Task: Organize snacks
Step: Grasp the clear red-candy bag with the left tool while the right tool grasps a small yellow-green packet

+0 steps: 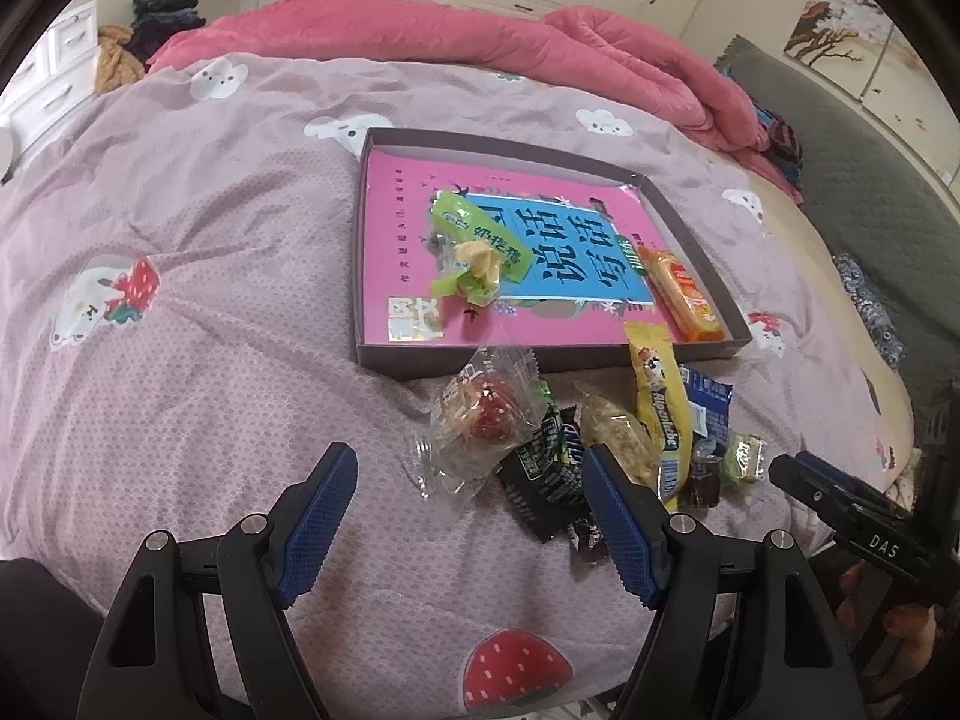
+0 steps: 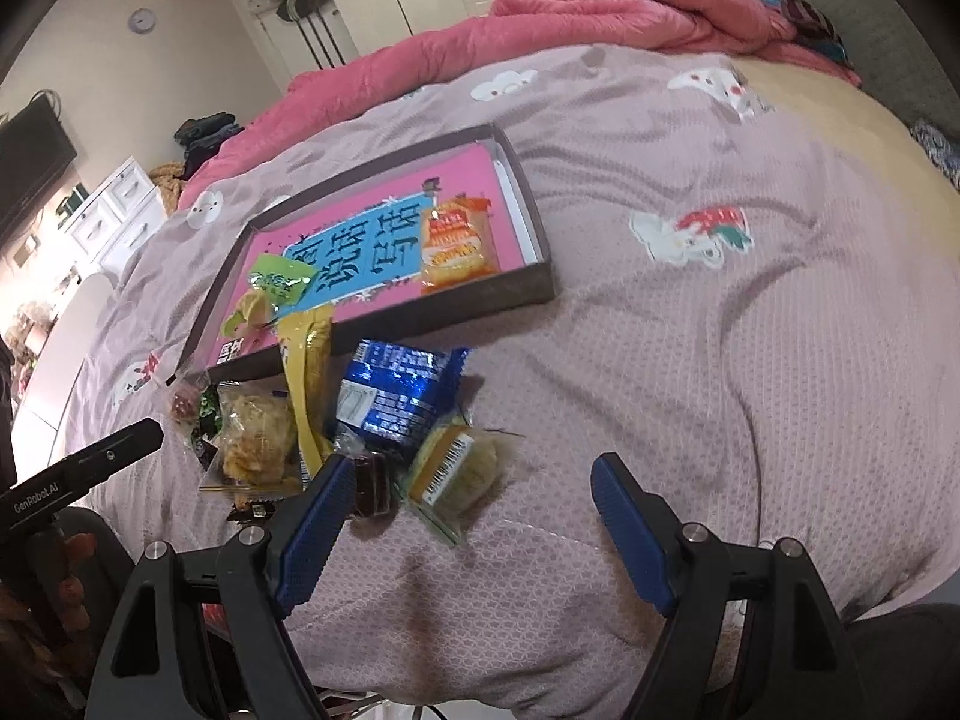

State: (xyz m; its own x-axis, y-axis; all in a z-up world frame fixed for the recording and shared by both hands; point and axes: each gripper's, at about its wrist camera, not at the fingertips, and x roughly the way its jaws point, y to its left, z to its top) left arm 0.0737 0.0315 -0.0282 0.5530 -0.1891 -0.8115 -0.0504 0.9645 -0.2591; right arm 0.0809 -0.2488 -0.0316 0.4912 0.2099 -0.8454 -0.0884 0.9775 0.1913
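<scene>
Both grippers hung over a heap of snacks on the bed, fingers spread and pinching nothing.

The left gripper (image 1: 465, 516) and right gripper (image 2: 471, 516) were wide open above the lilac bedspread (image 1: 210, 240). The snack pile lay just in front of the shallow box (image 1: 690, 222): a yellow Alpenliebe stick (image 1: 657, 402) leaning on the box's near rim, a blue packet (image 2: 396, 396), a clear-wrapped red sweet (image 1: 480, 414) and a black bar (image 1: 543, 480). Inside the box, on a pink book (image 1: 402, 210), lay a green packet (image 1: 480, 240) and an orange packet (image 1: 684, 294).
</scene>
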